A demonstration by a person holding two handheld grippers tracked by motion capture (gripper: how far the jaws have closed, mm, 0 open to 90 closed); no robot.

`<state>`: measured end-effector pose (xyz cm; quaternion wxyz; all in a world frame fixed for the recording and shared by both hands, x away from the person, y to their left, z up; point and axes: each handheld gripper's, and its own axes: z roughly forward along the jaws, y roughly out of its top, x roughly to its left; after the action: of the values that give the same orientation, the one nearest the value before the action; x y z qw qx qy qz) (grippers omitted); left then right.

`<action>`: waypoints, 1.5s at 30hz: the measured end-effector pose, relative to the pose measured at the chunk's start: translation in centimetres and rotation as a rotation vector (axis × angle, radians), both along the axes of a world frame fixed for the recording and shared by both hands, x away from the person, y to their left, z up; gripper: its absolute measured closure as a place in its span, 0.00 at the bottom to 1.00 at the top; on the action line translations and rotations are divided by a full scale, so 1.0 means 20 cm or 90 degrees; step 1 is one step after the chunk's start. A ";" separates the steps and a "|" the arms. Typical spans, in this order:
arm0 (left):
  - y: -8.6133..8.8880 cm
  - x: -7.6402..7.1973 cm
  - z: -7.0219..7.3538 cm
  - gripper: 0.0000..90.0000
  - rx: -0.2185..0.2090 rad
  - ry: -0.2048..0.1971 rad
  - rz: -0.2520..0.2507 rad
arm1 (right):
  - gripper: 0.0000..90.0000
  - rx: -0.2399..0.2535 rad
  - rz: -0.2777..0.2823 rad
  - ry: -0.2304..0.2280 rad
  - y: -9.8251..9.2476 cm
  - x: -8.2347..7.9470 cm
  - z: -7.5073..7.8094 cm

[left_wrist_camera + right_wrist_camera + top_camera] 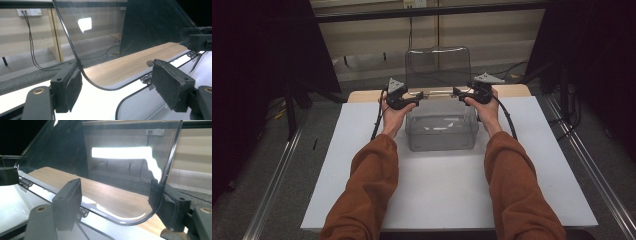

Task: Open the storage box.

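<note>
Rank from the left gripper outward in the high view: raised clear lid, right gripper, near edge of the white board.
1. Raised clear lid: its left edge right beside the left gripper.
2. Right gripper: across the clear box, at the lid's other edge.
3. White board near edge: bottom of the picture, farthest.

Glossy clear plastic lid (438,67) – matt white table (532,165)

Both forearms reach forward, left tool (414,99) and right tool (458,92) open.
</note>
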<state>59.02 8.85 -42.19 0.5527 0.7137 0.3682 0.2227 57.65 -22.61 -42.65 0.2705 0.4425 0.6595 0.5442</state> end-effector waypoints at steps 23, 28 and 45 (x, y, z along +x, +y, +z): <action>0.01 0.02 -0.03 0.26 -0.064 0.052 0.008 | 0.28 0.048 -0.016 0.026 -0.01 0.01 -0.03; 0.00 0.02 -0.04 0.24 -0.071 0.056 0.013 | 0.28 0.056 -0.015 0.029 -0.01 0.01 -0.03; -0.01 0.01 -0.03 0.20 -0.045 0.030 0.031 | 0.28 0.068 -0.015 0.039 -0.01 0.01 -0.03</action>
<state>59.14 8.60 -42.78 0.5631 0.6897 0.4061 0.2058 57.84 -22.85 -43.31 0.2325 0.4801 0.6325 0.5617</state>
